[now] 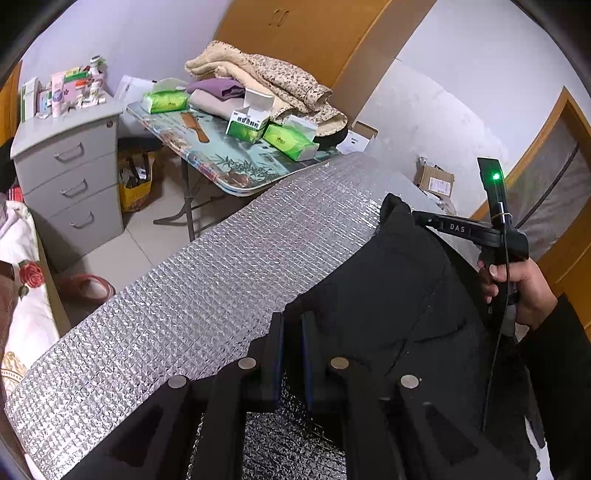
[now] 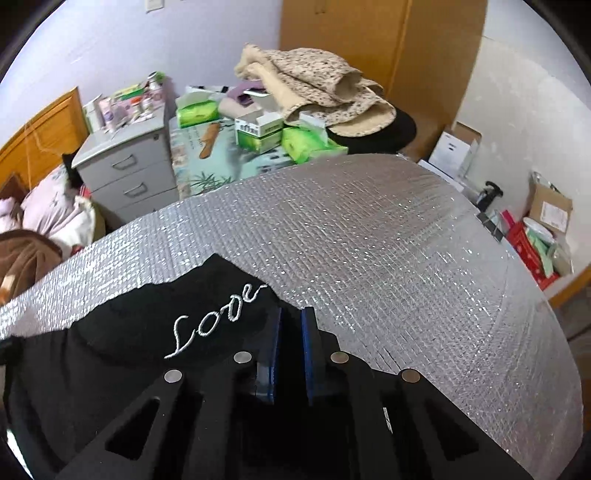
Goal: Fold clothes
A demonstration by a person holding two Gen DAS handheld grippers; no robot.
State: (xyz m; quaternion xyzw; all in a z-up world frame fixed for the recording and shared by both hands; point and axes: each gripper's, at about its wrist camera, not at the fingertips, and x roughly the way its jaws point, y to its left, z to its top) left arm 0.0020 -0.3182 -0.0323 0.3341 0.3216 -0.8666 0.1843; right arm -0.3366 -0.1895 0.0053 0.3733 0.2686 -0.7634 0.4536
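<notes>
Work surface: silver quilted foil mat (image 1: pixel 207 280), running from near edge to far edge.

Garment (image 1: pixel 399 295): black, lies on the mat at its near side, rumpled, one corner raised. White cursive lettering (image 2: pixel 214 319) stitched on it, seen from the right wrist.

Left gripper (image 1: pixel 292 321): points down at the garment's left edge. Jaws stand a narrow slit apart; black cloth shows dark in the slit, and whether the pads press on it cannot be told.

Right gripper (image 2: pixel 291 317): points down at the garment's right edge, just right of the lettering. Jaws a narrow slit apart; the gap is dark, grip cannot be told. In the left wrist view a hand (image 1: pixel 517 284) holds this gripper's handle, green lamp lit above it.

Beyond the mat:
- folding table (image 1: pixel 236 162) with printed top, bearing a comb (image 1: pixel 194 126), green tissue packs (image 1: pixel 165 100), an open green box (image 1: pixel 246 123), and a pile of folded textiles (image 1: pixel 258 77);
- grey drawer unit (image 1: pixel 70 177), bottles and boxes on top;
- wooden wardrobe (image 1: pixel 317 33);
- cardboard boxes (image 2: pixel 550 206) on the floor, right;
- bed (image 2: pixel 55 210), left.
</notes>
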